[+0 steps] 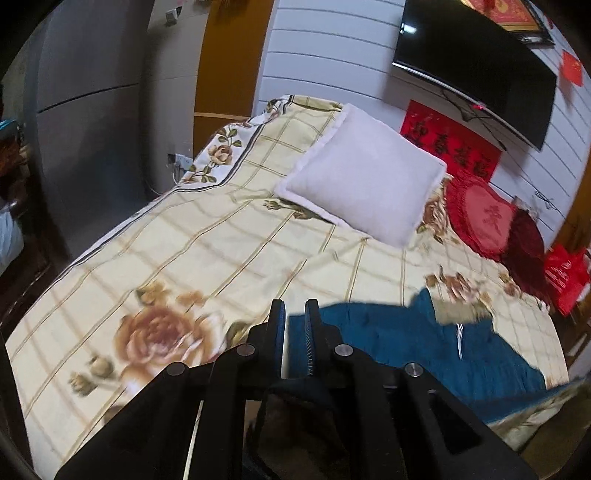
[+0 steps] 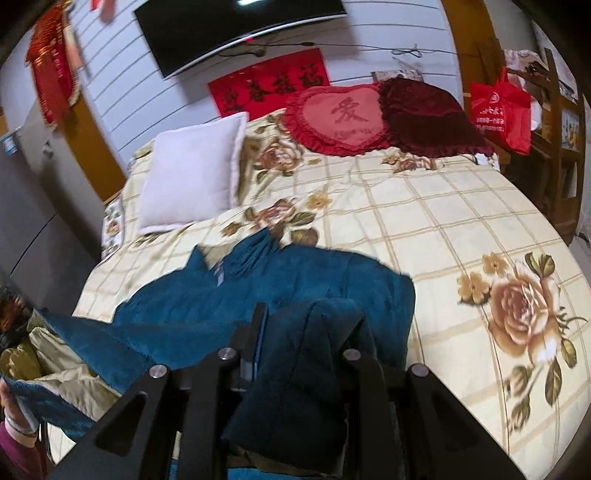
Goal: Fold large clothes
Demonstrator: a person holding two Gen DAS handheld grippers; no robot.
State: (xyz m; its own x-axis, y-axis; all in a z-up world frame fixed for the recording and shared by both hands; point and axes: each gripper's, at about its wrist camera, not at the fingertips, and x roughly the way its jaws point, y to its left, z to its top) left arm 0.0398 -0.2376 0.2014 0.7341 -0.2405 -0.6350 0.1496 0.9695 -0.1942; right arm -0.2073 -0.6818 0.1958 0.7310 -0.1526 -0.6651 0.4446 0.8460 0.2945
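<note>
The left gripper (image 1: 295, 306) has its jaws drawn narrow, and dark blue cloth fills the slot between them lower down; it is clamped on an edge of the blue jacket (image 1: 424, 343). From that grip the jacket runs toward 3 o'clock in the left wrist view, its pale lining and a silver zip pull showing near the collar.

The right gripper (image 2: 291, 317) is likewise pinched narrow on the same blue jacket (image 2: 236, 295): a thick fold of the cloth is bunched between its jaws and hides the finger at 3 o'clock. In the right wrist view the rest of the garment spreads toward 9 and 11 o'clock over the bedspread (image 2: 443, 221), a cream check printed with large roses. At 8 o'clock its hem hangs off the bed's edge with the olive lining turned out, just beside a hand (image 2: 11, 410) in a magenta sleeve.

Beyond the jacket, at 11 o'clock, lies a white pillow (image 2: 192, 173). A red heart cushion (image 2: 340, 118) sits at 12 o'clock, touching a dark red cushion (image 2: 428, 114) at 1 o'clock. A television (image 2: 236, 33) hangs on the wall above.
</note>
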